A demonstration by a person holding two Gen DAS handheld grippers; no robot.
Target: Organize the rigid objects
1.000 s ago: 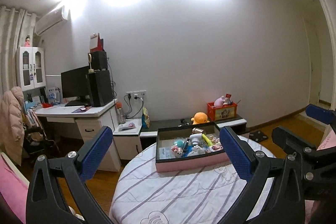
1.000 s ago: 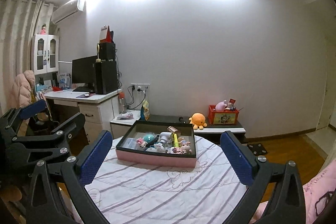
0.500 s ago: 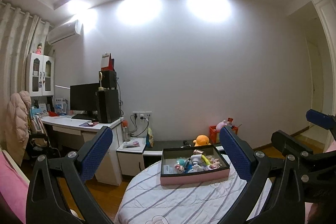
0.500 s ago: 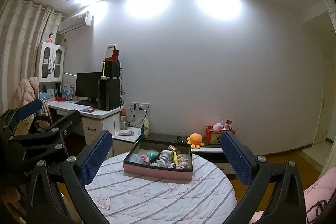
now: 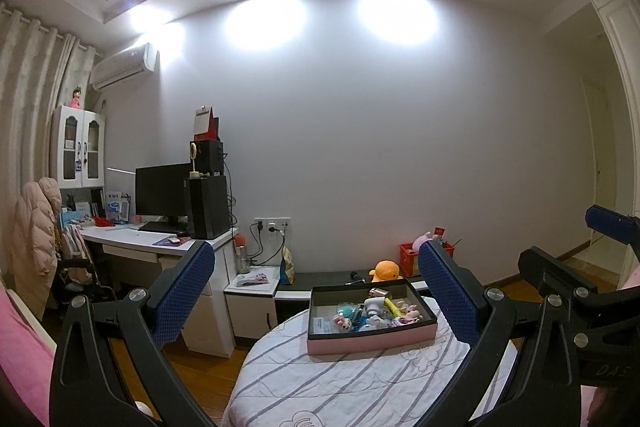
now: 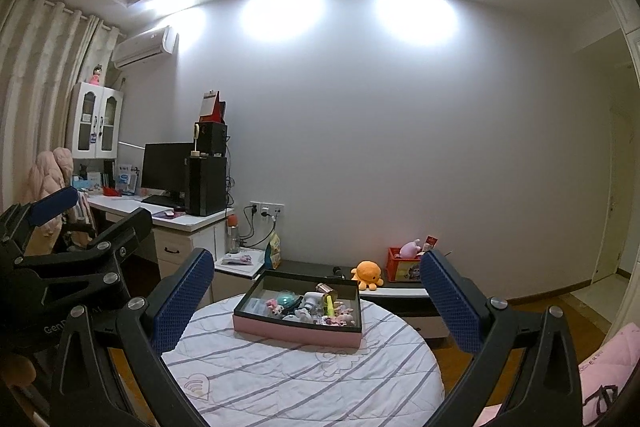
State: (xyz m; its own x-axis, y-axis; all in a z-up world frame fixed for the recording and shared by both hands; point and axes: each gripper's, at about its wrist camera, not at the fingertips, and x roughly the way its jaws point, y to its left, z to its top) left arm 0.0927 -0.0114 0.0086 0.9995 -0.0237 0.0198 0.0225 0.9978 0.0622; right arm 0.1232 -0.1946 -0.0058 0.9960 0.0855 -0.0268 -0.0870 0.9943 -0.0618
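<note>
Since a second ago, both cameras tilted up and drawn back: more ceiling in frame, box smaller and lower.

Left wrist view: left tool (image 5: 316,295) spread wide, nothing between its blue pads (image 5: 182,301). Pink-sided box (image 5: 370,319) sitting on the round tabletop (image 5: 340,391) under a striped cloth, well ahead of the fingertips. Inside, a jumble of small rigid items: a white gadget (image 5: 373,306), a yellow stick (image 5: 391,305), a teal round piece (image 5: 347,309), small pink figures too tiny to name. Right tool's frame showing at the right edge.

Right wrist view: right tool (image 6: 314,293) likewise released, empty. Same box (image 6: 298,323) near the far edge of the tabletop (image 6: 304,379), cloth bare in front. Orange plush (image 6: 368,273) and red box (image 6: 402,269) on the low shelf behind.

Scene fits items yet to be sorted as well as items already gathered in. Likely risks: pieces packed close, so wide pads could nudge neighbours or pinch two together; a light box could slide on the cloth toward the far edge.
</note>
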